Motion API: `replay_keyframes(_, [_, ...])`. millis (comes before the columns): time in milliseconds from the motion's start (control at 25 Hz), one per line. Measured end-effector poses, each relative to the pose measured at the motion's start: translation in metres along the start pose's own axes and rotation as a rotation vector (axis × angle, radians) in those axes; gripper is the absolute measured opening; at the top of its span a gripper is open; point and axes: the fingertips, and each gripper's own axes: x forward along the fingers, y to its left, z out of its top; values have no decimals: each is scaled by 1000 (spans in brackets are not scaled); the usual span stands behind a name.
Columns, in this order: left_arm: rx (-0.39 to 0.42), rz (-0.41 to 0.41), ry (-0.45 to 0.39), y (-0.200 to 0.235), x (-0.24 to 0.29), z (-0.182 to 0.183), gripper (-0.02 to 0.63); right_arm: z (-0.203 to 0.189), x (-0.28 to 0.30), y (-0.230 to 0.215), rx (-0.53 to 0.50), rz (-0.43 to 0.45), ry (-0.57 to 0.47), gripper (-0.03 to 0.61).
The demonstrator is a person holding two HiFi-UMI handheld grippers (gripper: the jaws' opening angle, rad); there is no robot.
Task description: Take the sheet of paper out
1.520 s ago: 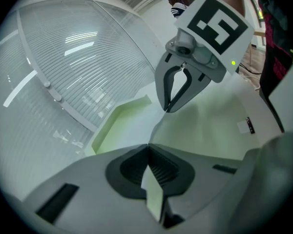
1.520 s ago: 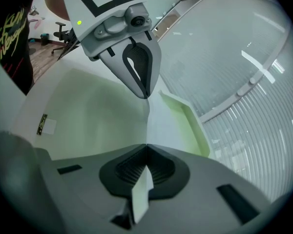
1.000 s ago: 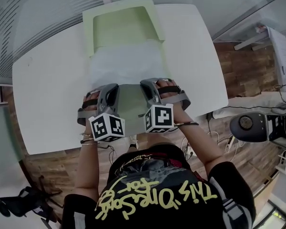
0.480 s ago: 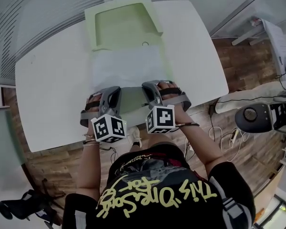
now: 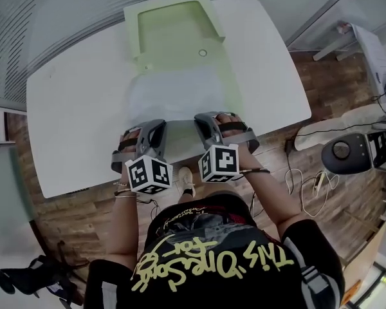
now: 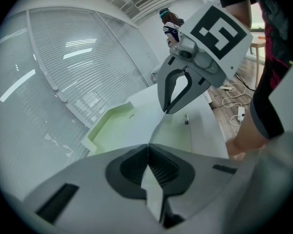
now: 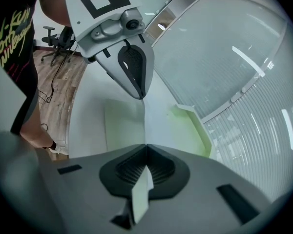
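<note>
My left gripper [image 6: 147,147] and right gripper [image 7: 145,147] each pinch the near edge of the sheet of paper [image 5: 174,92], side by side so the pull spreads evenly, while its far part lies in the open green folder [image 5: 174,28].

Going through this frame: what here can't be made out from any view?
- Head view: the sheet of paper's near edge, hidden under the left gripper and right gripper.
- Every view: whether the sheet's far end is inside the green folder; edges blend.
- Head view: small round fitting on the folder, too small to identify.
</note>
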Motion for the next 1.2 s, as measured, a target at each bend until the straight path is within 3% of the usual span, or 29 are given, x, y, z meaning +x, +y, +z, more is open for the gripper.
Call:
replay_keyframes(520, [24, 59, -35, 10, -48, -18, 6, 49, -22, 0, -29, -122, -24, 8])
replay_keyframes(1200, [58, 272, -75, 72, -105, -8, 6, 117, -58, -58, -103, -326, -146, 8])
